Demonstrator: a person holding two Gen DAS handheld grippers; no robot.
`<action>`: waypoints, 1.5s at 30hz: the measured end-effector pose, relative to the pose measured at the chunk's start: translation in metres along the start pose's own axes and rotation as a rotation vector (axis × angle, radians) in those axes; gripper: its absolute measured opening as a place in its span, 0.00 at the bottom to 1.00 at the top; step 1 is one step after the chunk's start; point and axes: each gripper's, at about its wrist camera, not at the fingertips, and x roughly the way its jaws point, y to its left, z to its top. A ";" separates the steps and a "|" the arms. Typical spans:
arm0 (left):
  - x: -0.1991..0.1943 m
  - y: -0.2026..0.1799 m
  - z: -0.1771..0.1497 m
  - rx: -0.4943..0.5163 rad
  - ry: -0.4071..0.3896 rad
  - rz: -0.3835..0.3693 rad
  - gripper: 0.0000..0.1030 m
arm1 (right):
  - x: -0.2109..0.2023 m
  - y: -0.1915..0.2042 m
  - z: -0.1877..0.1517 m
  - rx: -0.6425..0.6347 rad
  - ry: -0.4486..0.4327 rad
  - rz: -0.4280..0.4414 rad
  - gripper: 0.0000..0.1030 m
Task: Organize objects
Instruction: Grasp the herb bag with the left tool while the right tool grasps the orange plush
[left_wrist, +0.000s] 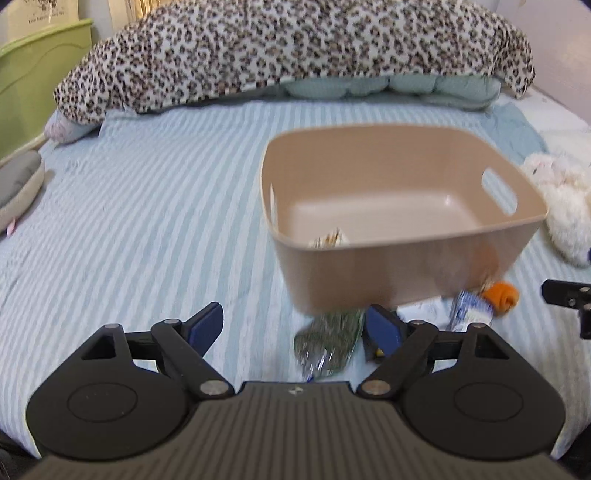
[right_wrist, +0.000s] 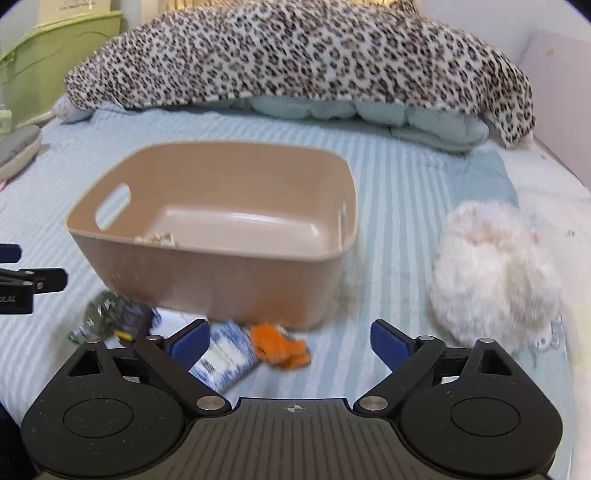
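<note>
A tan plastic bin (left_wrist: 406, 269) stands on the striped bed; it also shows in the right wrist view (right_wrist: 207, 280). A small packet (left_wrist: 330, 238) lies inside it near the front wall. In front of the bin lie a green foil packet (left_wrist: 328, 343), a blue-and-white packet (right_wrist: 225, 358) and an orange object (right_wrist: 280, 349). My left gripper (left_wrist: 295, 326) is open and empty, with the green packet between its fingers. My right gripper (right_wrist: 291, 341) is open and empty over the orange object.
A white fluffy plush toy (right_wrist: 491, 277) lies right of the bin. A leopard-print blanket (right_wrist: 295, 55) over pale green pillows fills the bed's far end. A green headboard (left_wrist: 37, 74) and a grey cushion (left_wrist: 18, 184) are at the left edge.
</note>
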 end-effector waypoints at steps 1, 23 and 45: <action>0.003 0.001 -0.003 0.000 0.011 0.003 0.83 | 0.002 -0.001 -0.004 0.001 0.001 -0.013 1.00; 0.075 0.020 -0.032 -0.045 0.154 -0.022 0.83 | 0.076 -0.010 -0.030 -0.005 0.161 -0.030 1.00; 0.085 -0.001 -0.036 0.002 0.134 -0.268 0.16 | 0.096 0.001 -0.029 -0.037 0.095 0.056 0.23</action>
